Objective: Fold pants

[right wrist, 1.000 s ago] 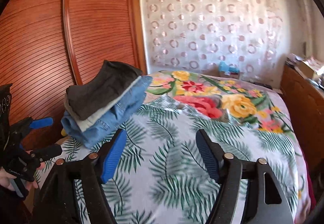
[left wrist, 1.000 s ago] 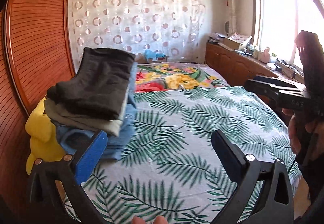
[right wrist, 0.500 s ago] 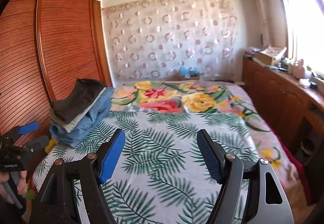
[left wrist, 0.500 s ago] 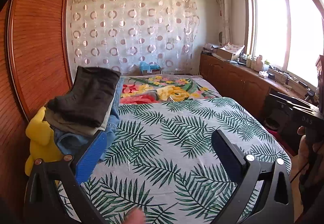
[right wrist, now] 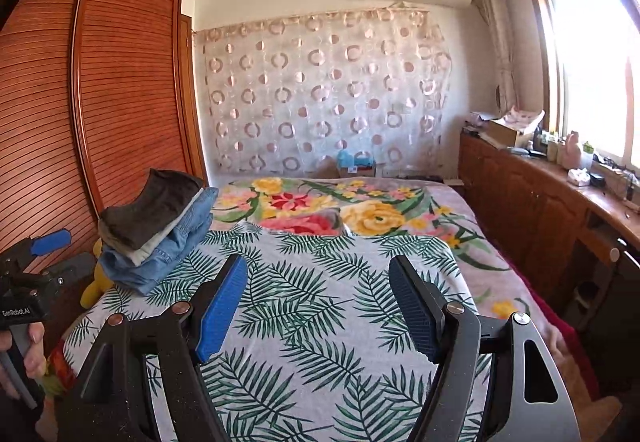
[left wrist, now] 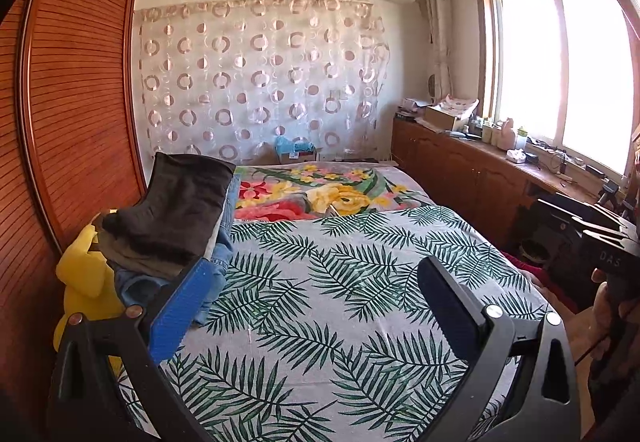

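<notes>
While both wide-open, empty grippers, left gripper [left wrist: 308, 298] and right gripper [right wrist: 318, 306], hang over the palm-leaf bedspread [left wrist: 340, 282], the stack of folded dark, beige and denim pants [left wrist: 176, 218] sits at that bedspread's left edge (nearer the left one).

Slatted glossy wood wardrobe [right wrist: 120, 90], matt printed cloth bedspread [right wrist: 320, 294], ribbed plastic pads [right wrist: 222, 306], sheer curtain [right wrist: 320, 90]

My bed, with what lies on it

The bed [right wrist: 460, 210] in front of me wears a palm-leaf sheet [right wrist: 320, 306] over its near part and a floral blanket [right wrist: 316, 206] at the far end, the sheet's edge overlapping the blanket. On the sheet's left edge, beside the wardrobe, I see a stack of folded pants [right wrist: 160, 226]: dark brown on top, pale ones under it, blue denim lowest. A yellow plush toy [left wrist: 86, 278] leans against the stack.
</notes>
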The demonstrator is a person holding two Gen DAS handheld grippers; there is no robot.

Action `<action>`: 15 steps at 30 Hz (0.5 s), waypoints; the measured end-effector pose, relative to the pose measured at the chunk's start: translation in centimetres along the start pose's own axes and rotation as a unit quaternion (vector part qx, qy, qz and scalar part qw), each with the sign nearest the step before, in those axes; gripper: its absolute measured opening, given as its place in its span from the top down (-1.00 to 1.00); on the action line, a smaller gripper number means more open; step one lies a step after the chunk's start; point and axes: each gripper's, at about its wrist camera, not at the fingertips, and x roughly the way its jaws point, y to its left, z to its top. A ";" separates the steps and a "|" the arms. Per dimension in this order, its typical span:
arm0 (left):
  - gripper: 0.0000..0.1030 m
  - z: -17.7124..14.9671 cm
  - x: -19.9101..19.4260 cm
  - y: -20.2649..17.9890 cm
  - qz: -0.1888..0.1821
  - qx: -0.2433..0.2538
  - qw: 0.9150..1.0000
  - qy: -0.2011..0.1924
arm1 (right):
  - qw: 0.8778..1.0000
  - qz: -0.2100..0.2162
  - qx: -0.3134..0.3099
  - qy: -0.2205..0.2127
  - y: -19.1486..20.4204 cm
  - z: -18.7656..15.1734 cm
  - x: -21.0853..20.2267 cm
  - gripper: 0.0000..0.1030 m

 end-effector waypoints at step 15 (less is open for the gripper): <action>-0.99 0.5 -0.4 -0.2 0.008 -0.001 1.000 -0.008 | 1.000 -0.003 0.001 0.000 -1.0 -0.8 -0.2 -0.46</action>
